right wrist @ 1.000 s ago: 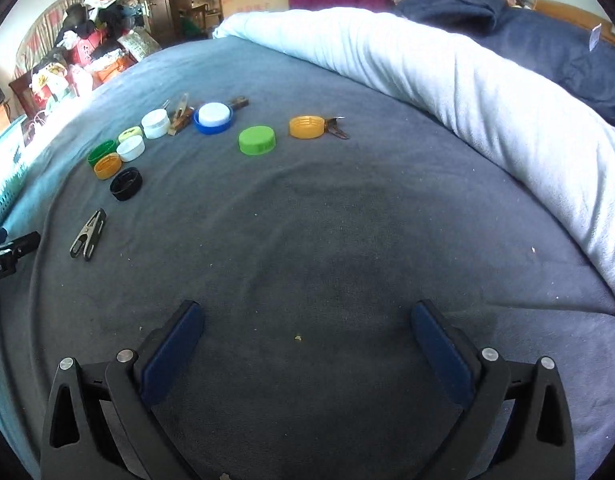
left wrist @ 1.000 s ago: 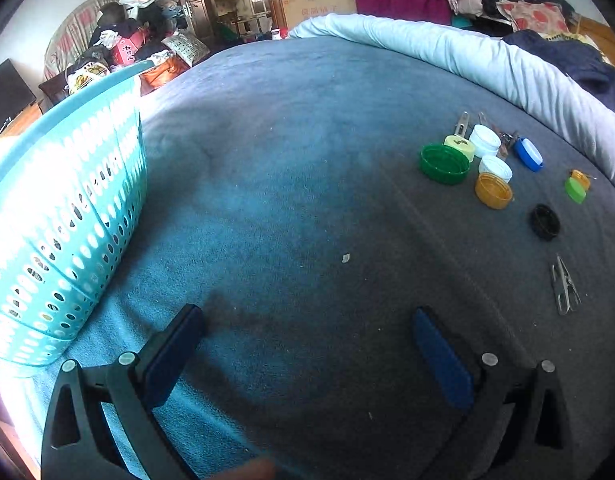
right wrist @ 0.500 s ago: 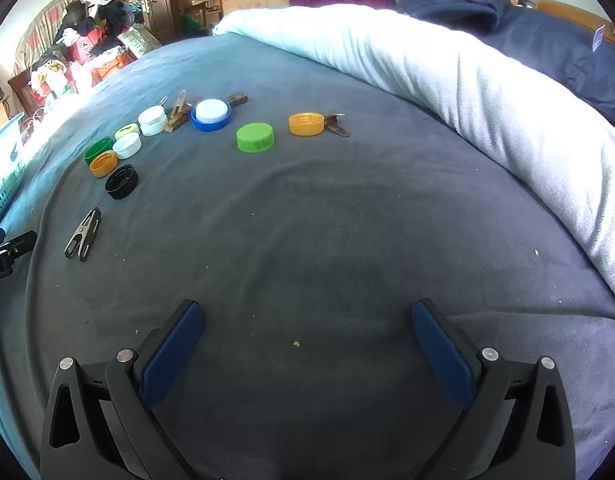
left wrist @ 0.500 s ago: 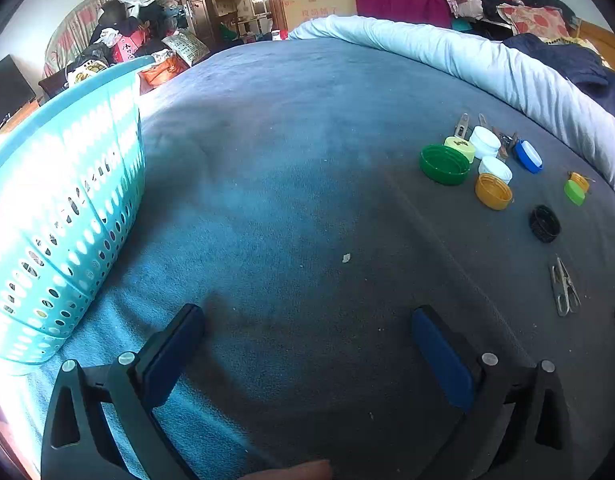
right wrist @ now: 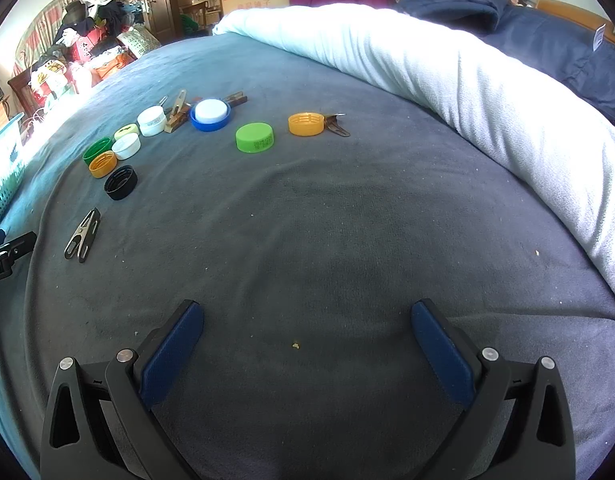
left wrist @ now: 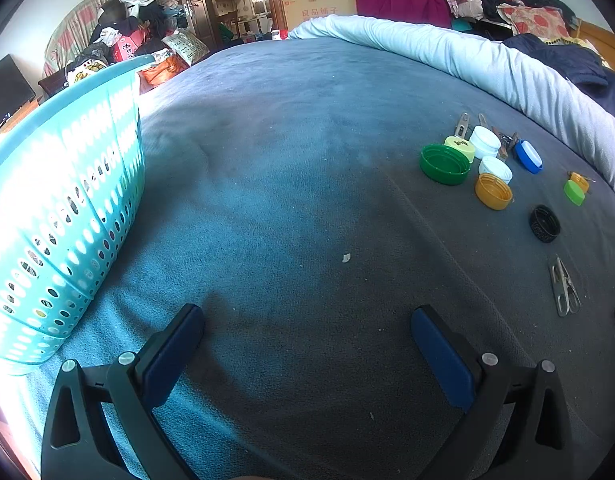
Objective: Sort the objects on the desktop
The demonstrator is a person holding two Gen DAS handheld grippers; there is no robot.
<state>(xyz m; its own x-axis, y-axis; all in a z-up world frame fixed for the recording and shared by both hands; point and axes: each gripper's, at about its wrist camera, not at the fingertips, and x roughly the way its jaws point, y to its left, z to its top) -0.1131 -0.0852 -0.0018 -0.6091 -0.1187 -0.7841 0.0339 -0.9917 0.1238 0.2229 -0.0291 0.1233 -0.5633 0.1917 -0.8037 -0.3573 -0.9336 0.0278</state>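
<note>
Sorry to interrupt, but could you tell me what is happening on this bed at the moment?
A person holds a tool in each hand above a grey blanket. Both the left tool and the right tool are open and hold nothing. Bottle caps, such as a light green cap and a black cap, and a metal clip lie unsorted. A turquoise basket waits on the left.

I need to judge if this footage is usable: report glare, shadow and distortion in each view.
Left wrist view: sunlight blows out the teal basket wall to near white; a darker shadow band crosses the blanket mid-frame; fisheye bends the bed edge. Right wrist view: the white duvet is overexposed, the caps sharp, e.g. the green cap; black corner vignetting in both.
</note>
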